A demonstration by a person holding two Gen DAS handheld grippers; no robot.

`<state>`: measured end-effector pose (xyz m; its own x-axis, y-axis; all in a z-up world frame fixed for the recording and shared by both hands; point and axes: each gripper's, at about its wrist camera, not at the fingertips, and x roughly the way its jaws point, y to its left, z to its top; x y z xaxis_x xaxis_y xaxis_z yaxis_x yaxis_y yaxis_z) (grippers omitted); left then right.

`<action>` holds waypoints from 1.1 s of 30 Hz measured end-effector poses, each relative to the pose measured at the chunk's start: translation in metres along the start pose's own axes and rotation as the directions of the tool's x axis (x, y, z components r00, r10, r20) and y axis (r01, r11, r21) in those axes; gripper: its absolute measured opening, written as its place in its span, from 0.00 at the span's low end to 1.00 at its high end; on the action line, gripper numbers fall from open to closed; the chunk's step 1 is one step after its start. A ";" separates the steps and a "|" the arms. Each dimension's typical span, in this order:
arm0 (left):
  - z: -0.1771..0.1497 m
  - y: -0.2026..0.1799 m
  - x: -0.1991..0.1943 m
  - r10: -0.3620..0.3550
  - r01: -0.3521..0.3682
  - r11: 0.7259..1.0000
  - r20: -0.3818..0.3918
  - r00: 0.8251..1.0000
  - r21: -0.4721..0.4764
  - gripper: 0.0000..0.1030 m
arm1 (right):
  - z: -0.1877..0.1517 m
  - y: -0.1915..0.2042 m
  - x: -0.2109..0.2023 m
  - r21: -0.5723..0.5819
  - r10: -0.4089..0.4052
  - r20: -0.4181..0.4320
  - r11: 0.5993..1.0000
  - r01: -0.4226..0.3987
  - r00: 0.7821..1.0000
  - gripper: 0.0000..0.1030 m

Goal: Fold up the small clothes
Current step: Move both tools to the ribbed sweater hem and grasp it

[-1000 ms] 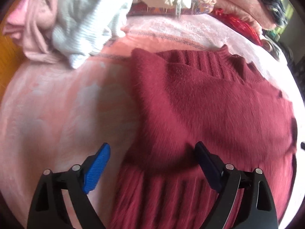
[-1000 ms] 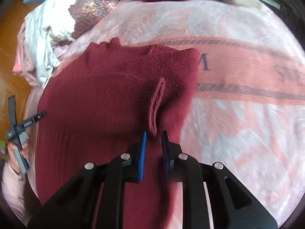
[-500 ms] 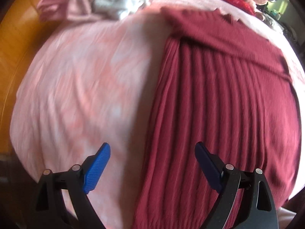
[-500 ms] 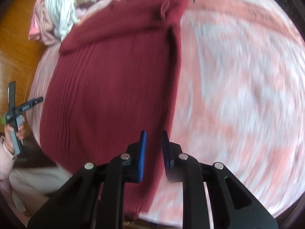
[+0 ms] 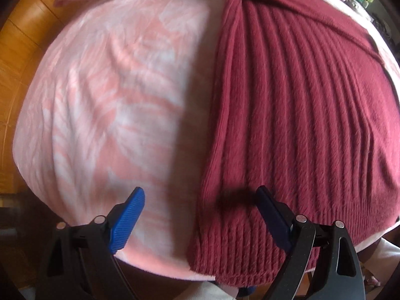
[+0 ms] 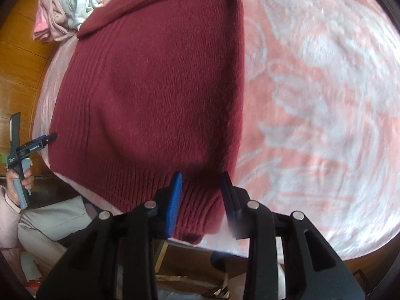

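A dark red ribbed knit sweater (image 5: 295,115) lies flat on a pink patterned blanket (image 5: 112,100), its hem at the near edge. My left gripper (image 5: 200,207) is open wide and empty, straddling the sweater's near left hem corner, just above it. In the right wrist view the sweater (image 6: 155,87) fills the left half. My right gripper (image 6: 201,187) is partly open, its jaws either side of the near right hem corner, not clamped. The left gripper (image 6: 32,145) also shows there at the far left, held in a hand.
A pile of pink and pale clothes (image 6: 65,7) lies at the far left of the blanket (image 6: 312,100). Wooden floor (image 5: 17,45) shows on the left. The blanket's near edge drops off just under both grippers. The person's legs (image 6: 55,222) are below.
Both grippers have pulled back from the sweater's upper part to its near hem. The right gripper, shut before, has opened part way around the hem corner.
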<state>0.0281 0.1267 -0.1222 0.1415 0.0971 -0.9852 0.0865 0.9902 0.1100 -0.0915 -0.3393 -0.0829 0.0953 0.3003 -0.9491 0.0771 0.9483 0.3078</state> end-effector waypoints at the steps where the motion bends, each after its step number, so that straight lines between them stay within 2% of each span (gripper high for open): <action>1: -0.004 -0.002 0.000 0.000 0.000 1.000 -0.006 1.000 0.003 0.88 | -0.002 0.001 0.002 0.000 -0.009 -0.002 1.000 0.009 1.000 0.32; 4: -0.009 -0.004 0.000 0.002 -0.002 1.000 -0.007 1.000 0.013 0.88 | -0.005 0.001 0.004 0.014 -0.005 -0.006 1.000 0.005 1.000 0.33; 7: -0.011 -0.001 -0.003 -0.043 0.043 0.999 -0.024 0.999 -0.013 0.88 | -0.009 0.002 0.003 0.037 0.013 -0.004 0.999 -0.013 1.000 0.39; 10: -0.013 0.002 0.001 -0.086 0.085 0.996 -0.047 0.995 -0.023 0.89 | -0.015 -0.004 0.000 0.056 0.009 -0.008 0.998 -0.008 1.000 0.40; 15: -0.018 0.007 0.007 -0.068 0.069 0.998 -0.032 0.997 0.006 0.92 | -0.024 -0.011 0.000 0.105 -0.020 -0.015 0.994 0.022 1.000 0.43; 22: -0.019 0.020 0.012 -0.097 0.096 0.995 -0.043 0.994 -0.017 0.93 | -0.036 -0.010 0.007 0.136 0.022 -0.048 0.991 -0.015 0.999 0.49; 30: -0.022 0.036 0.024 -0.145 0.142 0.989 -0.066 0.987 -0.044 0.92 | -0.032 -0.007 0.020 0.129 0.020 -0.084 0.992 -0.009 0.996 0.48; 33: -0.023 0.041 0.030 -0.159 0.155 0.987 -0.077 0.984 -0.050 0.88 | -0.032 -0.003 0.021 0.104 0.010 -0.083 0.995 -0.001 0.996 0.41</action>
<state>0.0128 0.1723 -0.1503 0.0500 -0.0541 -0.9973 0.0575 0.9970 -0.0512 -0.1211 -0.3324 -0.1054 0.0131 0.3172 -0.9483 0.1794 0.9322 0.3143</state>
